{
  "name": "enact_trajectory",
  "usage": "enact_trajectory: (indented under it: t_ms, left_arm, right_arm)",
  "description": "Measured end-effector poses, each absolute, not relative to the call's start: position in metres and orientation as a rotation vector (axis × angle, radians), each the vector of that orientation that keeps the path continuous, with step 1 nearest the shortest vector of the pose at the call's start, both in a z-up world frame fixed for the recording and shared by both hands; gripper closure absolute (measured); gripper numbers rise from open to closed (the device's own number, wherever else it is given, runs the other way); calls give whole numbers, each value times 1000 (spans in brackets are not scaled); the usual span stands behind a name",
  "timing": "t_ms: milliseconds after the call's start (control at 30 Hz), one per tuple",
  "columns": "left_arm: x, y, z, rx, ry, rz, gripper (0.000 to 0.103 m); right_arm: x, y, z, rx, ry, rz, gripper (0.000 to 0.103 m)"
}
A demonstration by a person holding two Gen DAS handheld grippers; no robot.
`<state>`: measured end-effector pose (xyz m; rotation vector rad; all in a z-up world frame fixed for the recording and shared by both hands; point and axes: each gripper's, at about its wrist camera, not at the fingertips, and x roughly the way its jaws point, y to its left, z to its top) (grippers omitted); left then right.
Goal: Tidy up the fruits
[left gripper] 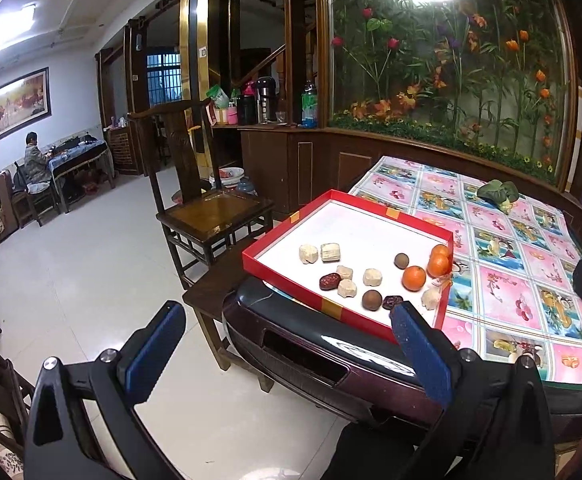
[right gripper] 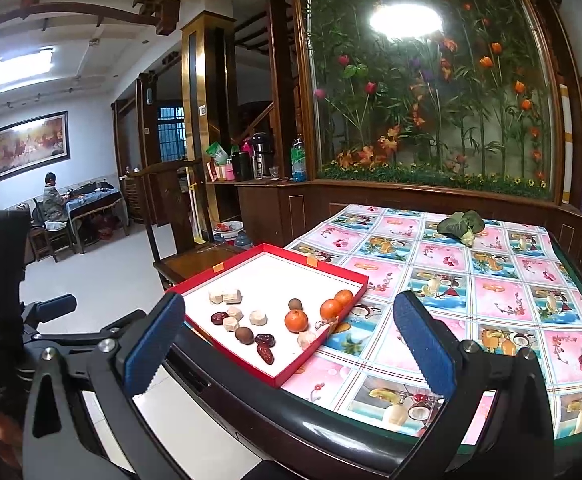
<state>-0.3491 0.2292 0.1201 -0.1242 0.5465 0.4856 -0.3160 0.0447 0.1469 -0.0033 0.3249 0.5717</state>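
Both claws sit nearest my lenses: left gripper (left gripper: 287,344) spread wide, holding nothing; right gripper (right gripper: 291,344) likewise spread and empty, each held short of the table edge (right gripper: 331,432).

Item: red tray (right gripper: 291,372), white-lined, at the table's near left corner, overhanging it slightly.
Contents, loose and mixed: three oranges (right gripper: 295,320) toward the tray's right side; two brown round fruits (right gripper: 244,335); dark red dates (right gripper: 265,354); several pale cream pieces (right gripper: 231,297), kind I cannot tell.
Item: leafy green vegetable (right gripper: 461,224), well apart on the patterned cloth (right gripper: 491,300).

Stage, my judgement: both tools hover clear of the fruit with none gripped, so I read this as between grasps. Like kinds lie partly clustered, partly scattered, which fits sorting underway or a spread awaiting it; I cannot settle which.

Next grasp calls for a descent over one piece, fingers straddling it without nudging neighbours. Oranges may roll; dates lie close together.
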Motion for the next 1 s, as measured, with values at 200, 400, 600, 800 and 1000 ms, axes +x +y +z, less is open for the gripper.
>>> enact_trajectory:
  t_ms: [200,400,600,800,1000]
  left_arm:
    - [-349,234,118,-117,541,506,0]
    - [-349,239,116,-128,544,518,0]
    - [-350,242,113,-126,546,527,0]
    - [-350,245,112,-130,551,531,0]
    - [-350,246,111,-129,553,533,0]
  right_arm:
    - [-315,53,145,-17,345,563,0]
    - [-312,56,140,-18,369,568,0]
    - [-312,57,139,-28,368,566,0]
    - [-312,59,138,-29,370,567,0]
    - [-312,58,137,-29,374,569,0]
